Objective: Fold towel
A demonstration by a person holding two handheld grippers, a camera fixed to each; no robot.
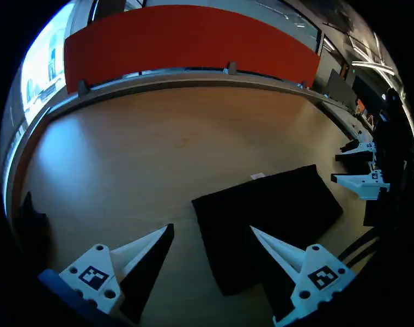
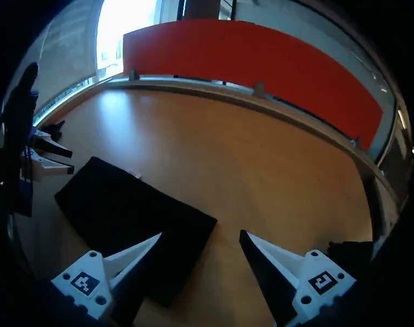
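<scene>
The black towel (image 1: 272, 210) lies flat on the wooden bench (image 1: 152, 141), lower right of centre in the left gripper view and lower left in the right gripper view. The left gripper (image 1: 211, 227) and right gripper (image 2: 201, 233) both have their jaws apart and hold nothing.

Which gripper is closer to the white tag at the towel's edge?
Probably left. The left gripper hovers at the towel end closer to the white tag; the right gripper at the opposite end.
</scene>
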